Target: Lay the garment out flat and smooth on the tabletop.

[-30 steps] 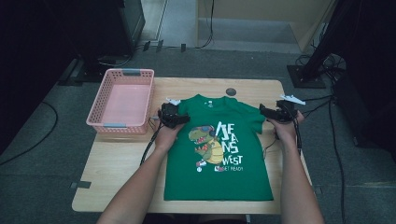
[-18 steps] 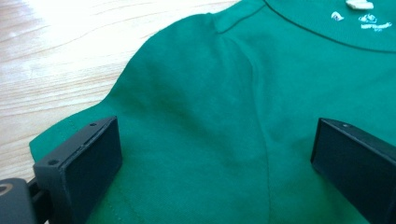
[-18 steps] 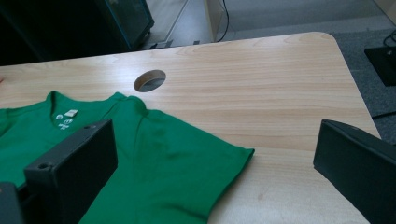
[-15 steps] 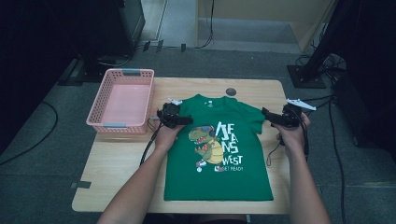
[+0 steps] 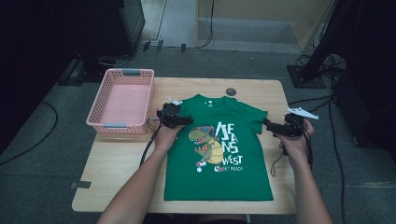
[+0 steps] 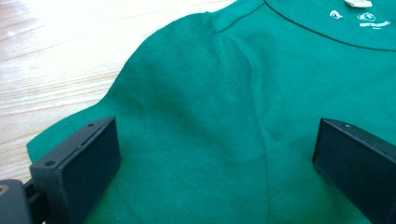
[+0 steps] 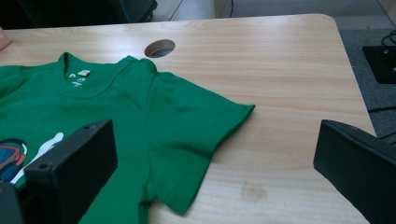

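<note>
Hand-held gripper on the left [image 5: 186, 121] hovers wide open over the left sleeve of the green cotton T-shirt with a dinosaur print [image 5: 219, 149], its jaws straddling the sleeve fabric [image 6: 187, 121] without pinching it. The right hand-held gripper [image 5: 267, 124] is equally wide, poised just off the right sleeve [image 7: 196, 126], with bare bench [image 7: 289, 93] under one jaw. The shirt lies flat, face up, in the middle of the pale wooden bench [image 5: 116, 172], with a pink plastic basket [image 5: 122, 101] beside it. This looks like the start of folding: the next move calls for lowering and closing on each sleeve. Both forearms reach forward, wrists level, with the two tools pointing inward toward each other.
</note>
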A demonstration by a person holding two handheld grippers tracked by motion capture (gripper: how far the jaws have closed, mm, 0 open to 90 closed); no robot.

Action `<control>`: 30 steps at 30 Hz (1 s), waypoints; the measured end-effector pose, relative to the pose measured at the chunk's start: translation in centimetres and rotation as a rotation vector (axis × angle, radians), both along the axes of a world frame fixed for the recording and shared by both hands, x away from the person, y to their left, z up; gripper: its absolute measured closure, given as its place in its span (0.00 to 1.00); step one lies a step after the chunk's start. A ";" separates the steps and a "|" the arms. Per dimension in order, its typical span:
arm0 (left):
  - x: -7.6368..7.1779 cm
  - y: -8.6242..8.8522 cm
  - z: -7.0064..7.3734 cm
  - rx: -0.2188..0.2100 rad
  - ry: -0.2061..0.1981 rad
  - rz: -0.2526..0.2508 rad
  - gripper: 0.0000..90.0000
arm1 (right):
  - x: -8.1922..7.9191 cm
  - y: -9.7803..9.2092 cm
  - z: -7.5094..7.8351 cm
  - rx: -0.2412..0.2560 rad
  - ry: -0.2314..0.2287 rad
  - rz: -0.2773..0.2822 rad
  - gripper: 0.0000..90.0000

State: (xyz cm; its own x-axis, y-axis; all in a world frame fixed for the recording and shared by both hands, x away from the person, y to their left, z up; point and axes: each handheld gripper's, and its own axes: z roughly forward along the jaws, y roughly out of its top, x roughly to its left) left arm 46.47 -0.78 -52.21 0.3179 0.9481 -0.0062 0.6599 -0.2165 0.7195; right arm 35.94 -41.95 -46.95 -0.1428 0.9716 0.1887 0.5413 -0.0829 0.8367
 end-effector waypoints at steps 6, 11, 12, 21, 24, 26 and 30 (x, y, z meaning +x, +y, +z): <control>0.0 0.0 0.0 0.000 0.000 0.000 0.01 | -1.6 -0.2 -0.1 -0.014 -0.006 0.003 0.00; 0.0 0.0 0.0 -0.001 0.000 0.001 0.01 | -2.9 -0.6 -0.1 -0.014 -0.006 0.000 0.00; 0.0 0.0 0.0 -0.001 0.000 0.001 0.01 | -3.2 -0.6 -0.1 -0.018 -0.006 -0.001 0.00; 0.0 0.0 0.0 0.003 0.004 -0.005 0.00 | -5.5 -1.5 -0.6 -0.016 -0.002 -0.007 0.00; -0.1 0.0 0.0 0.004 0.004 -0.006 0.00 | -6.4 -1.8 -0.9 -0.019 0.002 -0.012 0.00; -0.1 0.0 0.0 0.004 0.004 -0.006 0.00 | -7.0 -2.2 -1.2 -0.014 0.007 -0.021 0.00; -0.1 0.0 0.0 0.006 0.004 -0.005 0.00 | -8.1 -3.0 -1.8 -0.015 0.020 -0.034 0.00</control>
